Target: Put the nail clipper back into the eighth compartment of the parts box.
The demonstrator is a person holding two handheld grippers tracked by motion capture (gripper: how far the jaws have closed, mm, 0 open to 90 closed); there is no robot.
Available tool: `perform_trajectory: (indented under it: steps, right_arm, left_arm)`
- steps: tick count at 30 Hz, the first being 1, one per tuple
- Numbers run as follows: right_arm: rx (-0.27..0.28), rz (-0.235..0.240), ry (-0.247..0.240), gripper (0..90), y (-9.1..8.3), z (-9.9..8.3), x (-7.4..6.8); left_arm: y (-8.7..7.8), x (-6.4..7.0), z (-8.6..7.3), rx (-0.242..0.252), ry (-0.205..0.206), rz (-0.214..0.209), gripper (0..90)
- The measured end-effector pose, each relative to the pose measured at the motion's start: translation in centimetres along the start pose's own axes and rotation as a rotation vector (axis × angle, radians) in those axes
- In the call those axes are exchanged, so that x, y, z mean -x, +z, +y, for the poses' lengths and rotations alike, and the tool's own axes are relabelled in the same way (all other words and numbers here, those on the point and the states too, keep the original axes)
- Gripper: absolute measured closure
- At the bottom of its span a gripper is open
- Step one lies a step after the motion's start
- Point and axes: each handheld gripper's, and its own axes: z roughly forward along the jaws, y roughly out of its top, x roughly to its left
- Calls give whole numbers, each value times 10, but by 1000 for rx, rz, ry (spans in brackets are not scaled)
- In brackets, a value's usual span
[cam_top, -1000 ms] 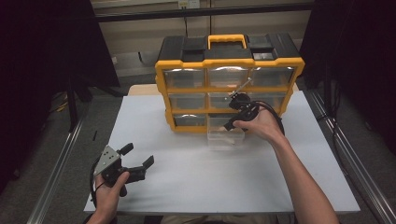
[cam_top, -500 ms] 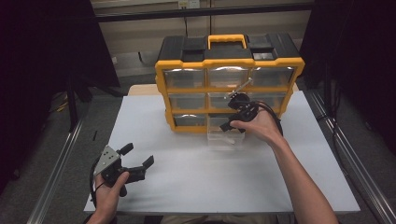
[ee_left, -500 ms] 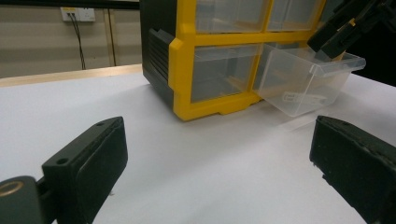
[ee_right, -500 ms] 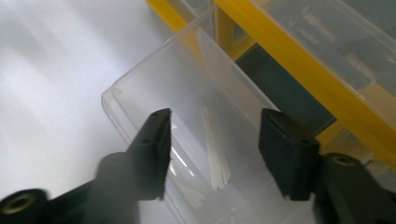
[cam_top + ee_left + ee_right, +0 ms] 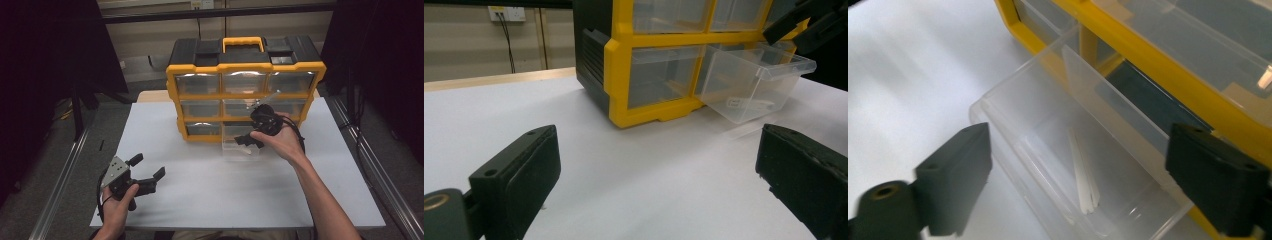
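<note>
While hovering released over the pulled-out clear drawer (image 5: 240,146), right claw (image 5: 248,140); left claw (image 5: 148,172) resting released on table (image 5: 200,195).

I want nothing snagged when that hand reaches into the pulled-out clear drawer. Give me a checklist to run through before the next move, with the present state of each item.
1. Clear plastic drawer pulled out of the yellow and black organiser cabinet: ok.
2. Right tool open, jaws wide apart above the drawer: ok.
3. White slender piece lying free on the drawer floor: ok.
4. Drawer's front end resting on the white table: ok.
5. Left tool open, apart from the cabinet: ok.
6. Whether the piece is one item or two: cannot tell.
</note>
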Motion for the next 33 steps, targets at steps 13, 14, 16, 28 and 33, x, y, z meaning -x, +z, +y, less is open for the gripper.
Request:
perform_trajectory:
  steps: [13, 14, 16, 28, 33]
  right_arm:
    - [164, -88, 10, 69, -10, -29, -3]
    - [179, -98, 15, 69, -9, -31, -3]
    - [204, -114, 29, 67, -8, -37, -5]
    - [347, -194, 30, 38, -14, -63, -18]
    - [396, -229, 42, 38, -14, -75, -22]
  left_arm:
    - [0, 0, 0, -1, 2, -6, 43]
    - [0, 0, 0, -1, -1, -6, 43]
    - [0, 0, 0, -2, 0, -3, 43]
    - [-1, 0, 1, 8, -3, 4, 43]
    - [-1, 0, 1, 9, 0, 0, 44]
